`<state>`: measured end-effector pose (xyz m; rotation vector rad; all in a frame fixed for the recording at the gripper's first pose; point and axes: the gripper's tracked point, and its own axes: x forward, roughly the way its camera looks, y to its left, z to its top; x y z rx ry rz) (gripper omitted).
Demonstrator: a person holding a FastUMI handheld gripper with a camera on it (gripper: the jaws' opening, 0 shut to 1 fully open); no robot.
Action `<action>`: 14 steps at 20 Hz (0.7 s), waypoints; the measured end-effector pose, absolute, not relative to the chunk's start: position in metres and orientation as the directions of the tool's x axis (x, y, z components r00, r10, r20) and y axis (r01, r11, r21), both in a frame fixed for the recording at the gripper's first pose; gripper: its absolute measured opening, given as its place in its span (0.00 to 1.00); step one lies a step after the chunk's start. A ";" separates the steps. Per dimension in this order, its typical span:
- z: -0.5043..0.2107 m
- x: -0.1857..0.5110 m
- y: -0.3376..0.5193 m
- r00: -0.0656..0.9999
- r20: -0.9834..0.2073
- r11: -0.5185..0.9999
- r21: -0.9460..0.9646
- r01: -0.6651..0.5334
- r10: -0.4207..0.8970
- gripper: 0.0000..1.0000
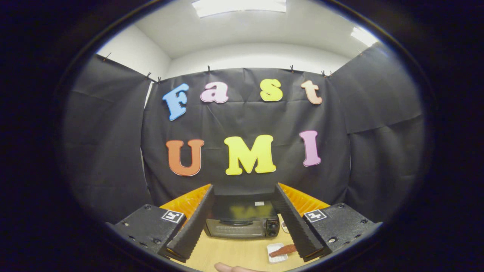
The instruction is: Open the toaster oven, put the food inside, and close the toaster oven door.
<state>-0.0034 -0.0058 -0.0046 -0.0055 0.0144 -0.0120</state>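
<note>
Toaster oven (242, 223): black, glossy top. Food (283, 250): reddish-brown strip on white tray (273, 259). Table (234, 253): pale wood tone. Booth wall (340, 151): black cloth.

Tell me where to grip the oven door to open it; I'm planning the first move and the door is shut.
Grip the handle, the dark bar lying across the top of the door, above its window. Come from the front, over the table, with one finger above and one below the bar. The gripper is open and holds nothing; the oven sits beyond its fingers, facing them.

Black cloth walls (242, 124), white ceiling with light panels (239, 5), wooden table (234, 251).
</note>
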 end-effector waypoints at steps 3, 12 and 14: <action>-0.009 0.000 -0.007 1.000 -0.027 1.000 -0.011 0.015 -0.015 1.00; -0.054 0.062 -0.006 0.997 -0.070 0.998 -0.037 0.042 -0.044 1.00; -0.075 0.090 -0.007 0.994 -0.095 0.998 -0.041 0.050 -0.054 1.00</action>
